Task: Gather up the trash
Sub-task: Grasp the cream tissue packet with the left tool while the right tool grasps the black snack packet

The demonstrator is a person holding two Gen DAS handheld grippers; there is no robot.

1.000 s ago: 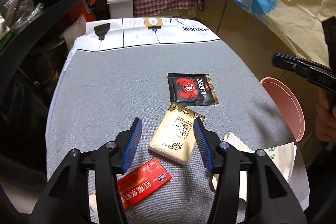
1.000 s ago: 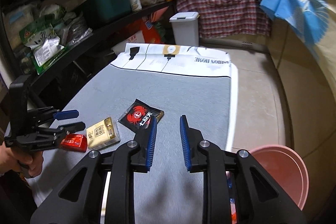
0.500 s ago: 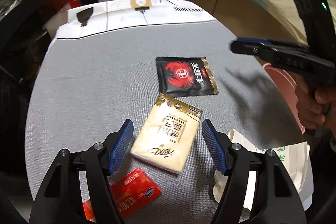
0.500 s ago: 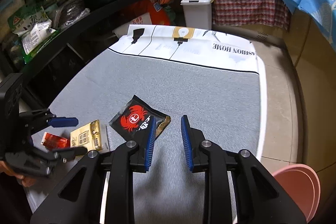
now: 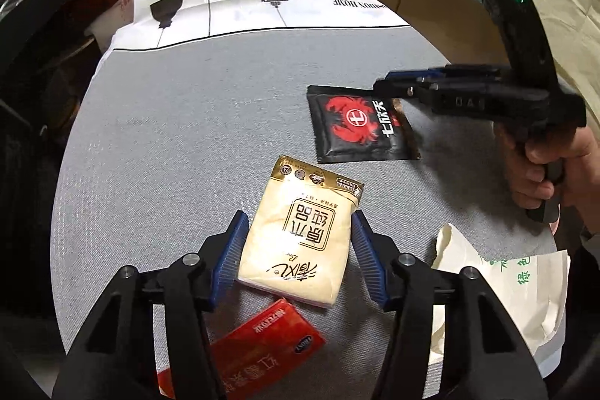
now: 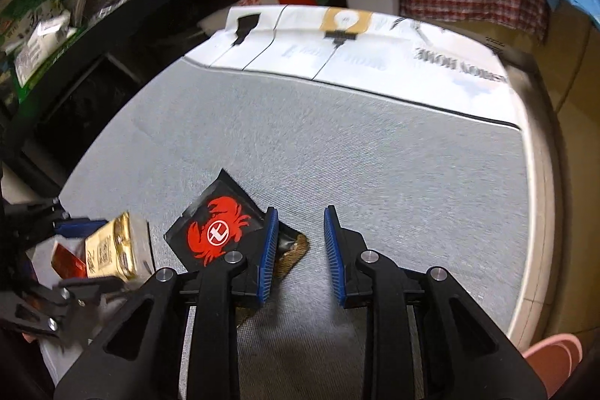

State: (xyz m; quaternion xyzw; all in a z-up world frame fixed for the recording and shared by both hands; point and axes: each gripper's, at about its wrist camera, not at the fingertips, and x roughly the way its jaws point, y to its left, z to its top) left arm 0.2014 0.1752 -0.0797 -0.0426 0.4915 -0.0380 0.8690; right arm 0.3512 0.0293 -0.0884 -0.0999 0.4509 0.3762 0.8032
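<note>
Two grippers: I am working both over the table (image 5: 157, 145).
Left gripper (image 5: 298, 250): closing around the tissue pack (image 5: 300, 235), not yet pressing; I am centring before squeezing.
Right gripper (image 6: 300, 250): narrow, empty, nearing the crab packet (image 6: 217, 231).

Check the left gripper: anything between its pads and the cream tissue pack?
Nothing visible. The left gripper straddles the cream tissue pack, its jaws just closing in, pads at the sides; contact unclear. The red packet lies nearer the camera, beneath the fingers.
</note>
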